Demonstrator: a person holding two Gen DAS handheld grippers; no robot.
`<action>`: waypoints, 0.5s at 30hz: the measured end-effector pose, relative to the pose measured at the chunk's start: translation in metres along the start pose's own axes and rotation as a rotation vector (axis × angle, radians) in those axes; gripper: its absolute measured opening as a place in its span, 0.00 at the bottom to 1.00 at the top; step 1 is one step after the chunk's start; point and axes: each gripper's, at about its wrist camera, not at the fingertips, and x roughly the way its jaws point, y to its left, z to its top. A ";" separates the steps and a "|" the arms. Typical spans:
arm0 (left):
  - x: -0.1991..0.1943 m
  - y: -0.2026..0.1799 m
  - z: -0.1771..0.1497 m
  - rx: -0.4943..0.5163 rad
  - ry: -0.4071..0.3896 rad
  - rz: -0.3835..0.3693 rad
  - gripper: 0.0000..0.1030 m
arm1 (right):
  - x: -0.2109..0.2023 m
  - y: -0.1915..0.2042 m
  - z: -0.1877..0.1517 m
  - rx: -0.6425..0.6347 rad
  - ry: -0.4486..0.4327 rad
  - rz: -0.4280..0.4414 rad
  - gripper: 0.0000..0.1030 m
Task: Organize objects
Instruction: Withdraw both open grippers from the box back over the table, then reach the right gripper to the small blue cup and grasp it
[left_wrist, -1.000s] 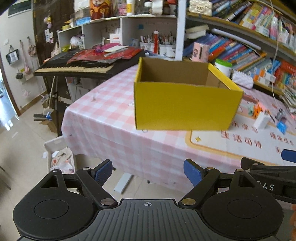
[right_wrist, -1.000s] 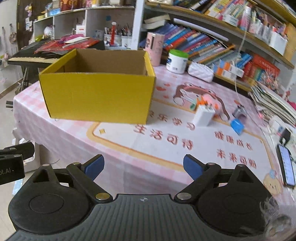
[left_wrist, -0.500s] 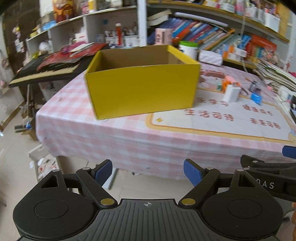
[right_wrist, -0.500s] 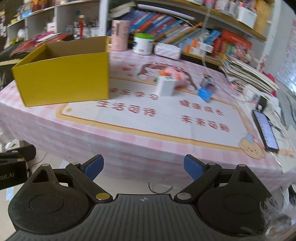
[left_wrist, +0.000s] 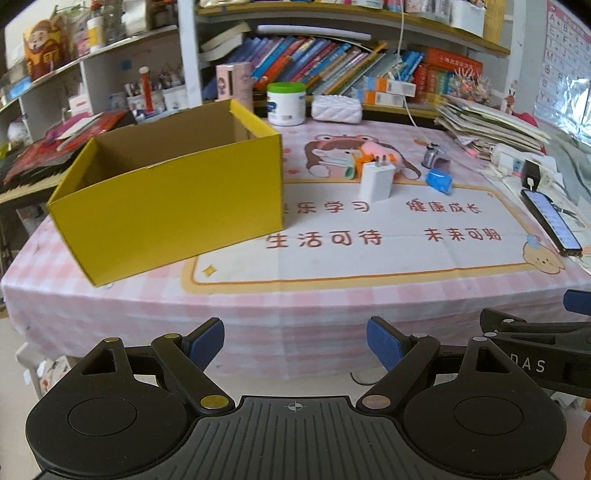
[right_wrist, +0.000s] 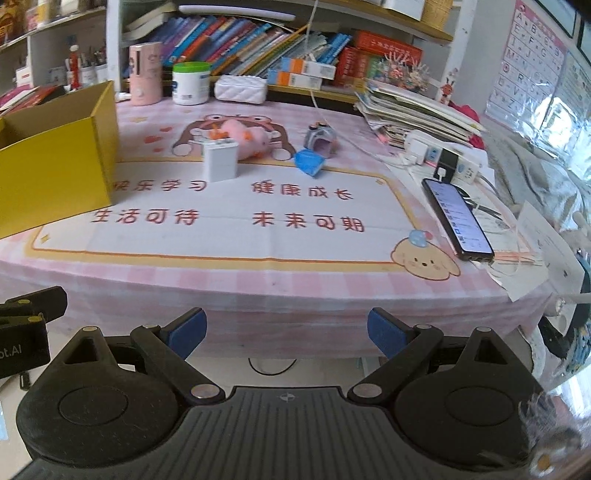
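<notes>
An open yellow cardboard box (left_wrist: 173, 199) stands on the left of the pink table; it also shows in the right wrist view (right_wrist: 55, 155). Right of it lie a white charger block (left_wrist: 376, 181) (right_wrist: 220, 162), a pink and orange toy (left_wrist: 373, 153) (right_wrist: 243, 138), a small blue object (left_wrist: 439, 181) (right_wrist: 309, 161) and a small grey object (left_wrist: 433, 157) (right_wrist: 320, 138). My left gripper (left_wrist: 295, 345) and right gripper (right_wrist: 286, 332) are both open and empty, held off the table's front edge.
A phone (right_wrist: 456, 218) lies at the table's right edge beside a power strip (right_wrist: 443, 155) and cables. A white jar (left_wrist: 286, 103), a pink cup (right_wrist: 145, 74), a white pouch (right_wrist: 241, 88) and stacked books (right_wrist: 413, 107) line the back under bookshelves.
Both grippers have swung to the right, from facing the yellow box to facing the middle and right of the table. Both stay open and empty.
</notes>
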 end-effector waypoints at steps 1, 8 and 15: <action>0.003 -0.002 0.002 0.000 0.002 -0.002 0.84 | 0.002 -0.002 0.001 0.000 0.002 -0.003 0.91; 0.020 -0.014 0.020 -0.001 0.003 -0.004 0.84 | 0.020 -0.012 0.019 -0.009 0.006 -0.004 0.92; 0.038 -0.024 0.042 -0.034 -0.004 0.011 0.84 | 0.041 -0.021 0.046 -0.046 -0.005 0.014 0.92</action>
